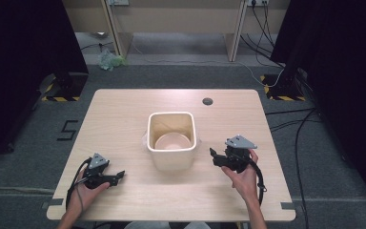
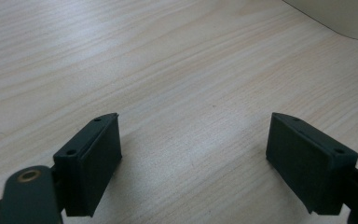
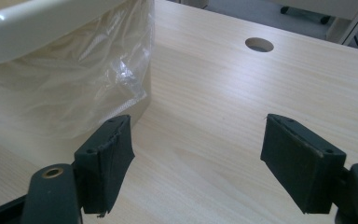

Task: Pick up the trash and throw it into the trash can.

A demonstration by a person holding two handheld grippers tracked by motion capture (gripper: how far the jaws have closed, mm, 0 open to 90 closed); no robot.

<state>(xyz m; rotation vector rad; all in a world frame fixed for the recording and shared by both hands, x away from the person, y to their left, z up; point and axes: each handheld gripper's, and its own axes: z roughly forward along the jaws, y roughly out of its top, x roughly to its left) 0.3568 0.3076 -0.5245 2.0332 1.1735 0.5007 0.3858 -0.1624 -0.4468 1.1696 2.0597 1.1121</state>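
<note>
- A person sits at a pale wooden table (image 1: pixel 124 109) and holds a gripper in each hand.
- A cream bin (image 1: pixel 171 140), square with rounded corners, stands upright in the middle of the table, between the two grippers.
- A clear plastic liner (image 3: pixel 98 74) hangs over the bin's rim and down its outer wall on the side that faces the right gripper.
- The right gripper (image 1: pixel 215 156) sits just beside the bin, to its right in the high view, and points at that wall. Its jaws stand wide apart with nothing between them.
- In the right gripper view the liner lies ahead and to the left of the jaws, close to the left one but not touching it; bare table lies between the pads.
- The left gripper (image 1: pixel 119 175) rests low over the table, near the bin's front left corner and farther from it than the right one is. Its jaws are also wide apart and empty.
- In the left gripper view only a corner of the bin (image 2: pixel 340 18) shows, far up and to the right.
- The right hand is the nearer to the liner; a grasp there would likely call for a short move left and forward, toward the hanging plastic.
- A round cable hole (image 1: pixel 208 101) sits in the table behind the bin.
</note>
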